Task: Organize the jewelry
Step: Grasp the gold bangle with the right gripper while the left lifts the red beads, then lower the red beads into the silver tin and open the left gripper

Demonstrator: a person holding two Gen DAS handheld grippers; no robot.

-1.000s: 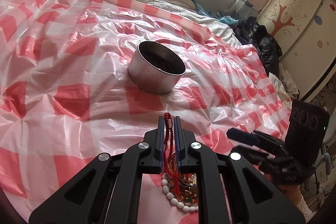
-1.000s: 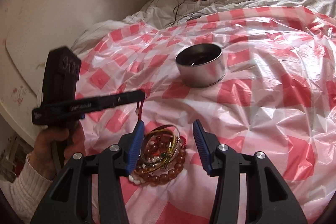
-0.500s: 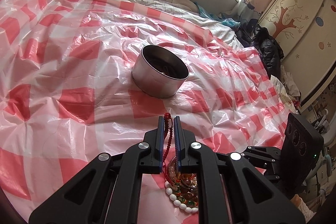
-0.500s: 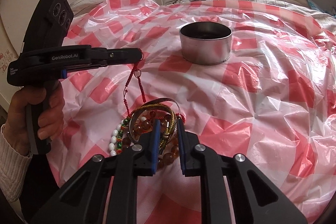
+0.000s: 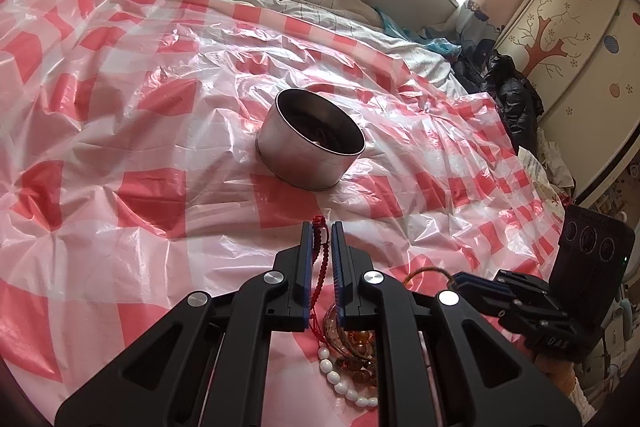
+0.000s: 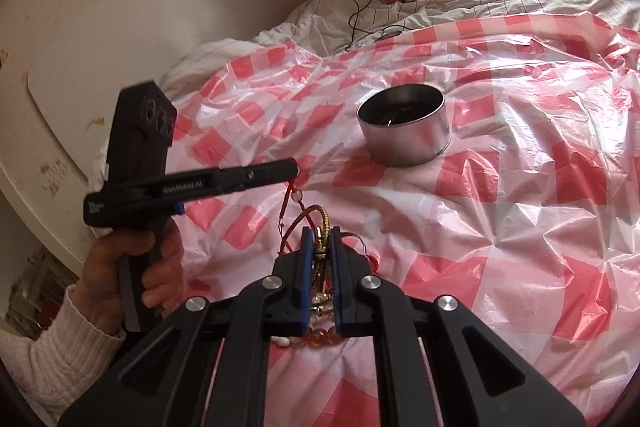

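The bed's checked plastic sheet (image 5: pixel 120 147) keeps jewelry visible; the metal tin (image 5: pixel 310 147), mid-frame, waits as container. Below it, the tangled jewelry pile (image 6: pixel 320 337) sits bottom centre. The left tool (image 5: pixel 320 239) pinches the red cord (image 5: pixel 318 267); the right tool (image 6: pixel 320 243), jaws just closing, grips gold bangles (image 6: pixel 320 227).
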